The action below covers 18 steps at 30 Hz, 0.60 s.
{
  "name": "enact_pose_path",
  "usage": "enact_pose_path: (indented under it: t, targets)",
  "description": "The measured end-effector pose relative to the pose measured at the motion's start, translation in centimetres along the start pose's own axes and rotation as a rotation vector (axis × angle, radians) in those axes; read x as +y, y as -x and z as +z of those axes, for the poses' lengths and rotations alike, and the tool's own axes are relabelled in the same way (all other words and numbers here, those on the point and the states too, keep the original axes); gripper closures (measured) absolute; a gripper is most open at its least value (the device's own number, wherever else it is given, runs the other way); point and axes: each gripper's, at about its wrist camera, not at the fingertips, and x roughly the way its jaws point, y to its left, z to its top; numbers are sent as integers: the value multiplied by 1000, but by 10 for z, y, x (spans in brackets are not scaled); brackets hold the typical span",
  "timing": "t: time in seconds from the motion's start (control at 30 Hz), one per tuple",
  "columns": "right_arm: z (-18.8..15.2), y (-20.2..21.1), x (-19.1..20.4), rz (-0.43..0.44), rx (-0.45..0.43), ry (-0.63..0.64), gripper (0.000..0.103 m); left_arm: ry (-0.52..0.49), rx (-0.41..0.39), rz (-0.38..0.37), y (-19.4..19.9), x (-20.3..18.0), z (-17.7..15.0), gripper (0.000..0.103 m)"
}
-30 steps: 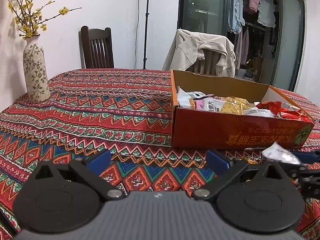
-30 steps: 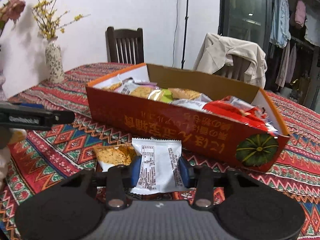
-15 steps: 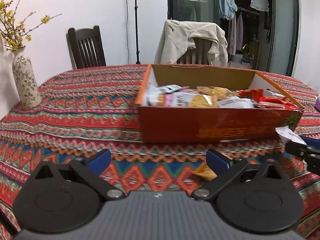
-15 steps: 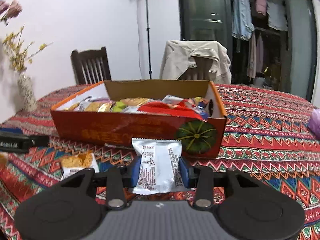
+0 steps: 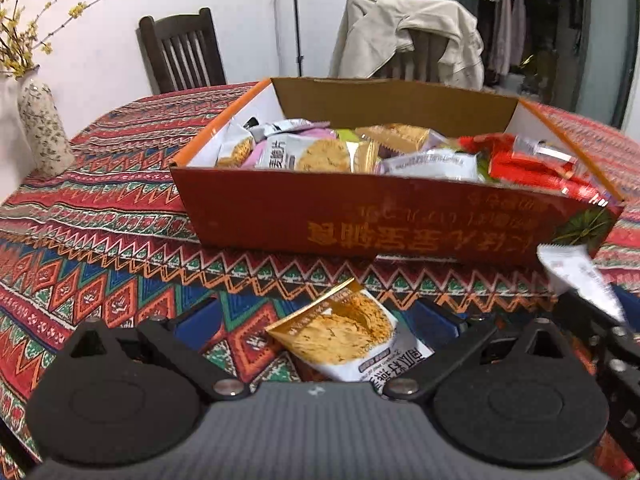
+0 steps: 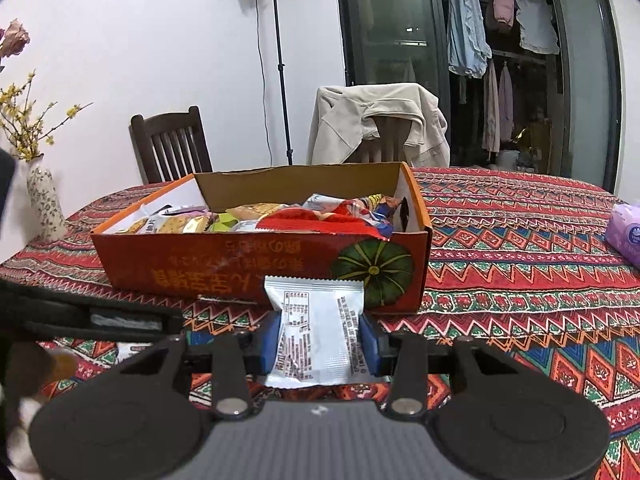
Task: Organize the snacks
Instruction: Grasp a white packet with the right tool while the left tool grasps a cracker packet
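A white snack packet (image 6: 320,340) is being gripped between the blue pads of the right gripper (image 6: 320,342), just short of the red cardboard snack box (image 6: 224,268). An orange cracker packet (image 5: 344,336) is being straddled on the patterned tablecloth (image 5: 100,216) by the wide-open left gripper (image 5: 316,320), untouched.

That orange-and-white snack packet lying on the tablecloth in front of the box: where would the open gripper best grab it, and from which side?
The snack packet lies flat and skewed on the tablecloth, already between the open left gripper fingers. Probably best to come down from above on the near side and pinch across its narrow width, mid-body, where the filling gives bulk. Its flat sealed ends offer little to catch.
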Motion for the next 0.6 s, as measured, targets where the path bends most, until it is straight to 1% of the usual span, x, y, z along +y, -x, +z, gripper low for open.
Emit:
enact_pose_path:
  t: [0.07, 0.13, 0.2, 0.4, 0.53, 0.57, 0.6]
  targets:
    - [0, 0, 0, 4, 0, 1, 62, -25, 3, 28, -5, -8, -4, 0]
    - [0, 1, 0, 8, -2, 3, 62, -42, -23, 50, -3, -10, -6, 0]
    - [-1, 2, 0, 9, -3, 4, 62, -49, -18, 55, -1, -9, -7, 0]
    - [-1, 3, -1, 9, -8, 2, 61, -1, 20, 2, 3, 14, -12, 0]
    - [-1, 3, 0, 7, -8, 7, 61, 8, 11, -34, 3, 22, -15, 0]
    - [-1, 3, 0, 6, -8, 6, 61, 11, 9, -41, 2, 23, -16, 1]
    - [-1, 3, 0, 5, -7, 5, 61, 18, 9, -57, 3, 25, -16, 6]
